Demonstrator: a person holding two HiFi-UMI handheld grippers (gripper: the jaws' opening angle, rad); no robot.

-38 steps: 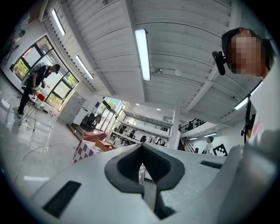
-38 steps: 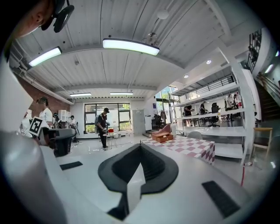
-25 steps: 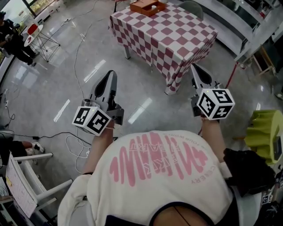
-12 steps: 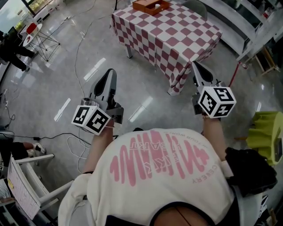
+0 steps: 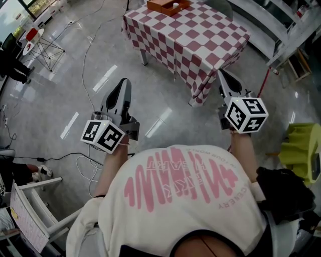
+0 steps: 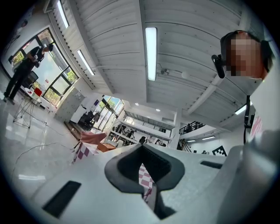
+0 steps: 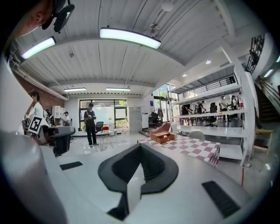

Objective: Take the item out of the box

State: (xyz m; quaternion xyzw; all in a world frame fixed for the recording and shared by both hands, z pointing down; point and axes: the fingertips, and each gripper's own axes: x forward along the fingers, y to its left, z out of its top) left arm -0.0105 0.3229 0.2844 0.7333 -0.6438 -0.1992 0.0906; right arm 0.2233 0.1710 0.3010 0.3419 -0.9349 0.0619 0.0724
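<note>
While the box [image 5: 167, 6] sits far off at 12 o'clock on the table [image 5: 200, 47], left gripper [image 5: 124, 85] and right gripper [image 5: 221, 76] are both closed and empty. Judged approach stage; next: reach box, part jaws.

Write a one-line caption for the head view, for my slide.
A person faces a checkered table with an orange box on it, left gripper and right gripper both shut and empty.
</note>
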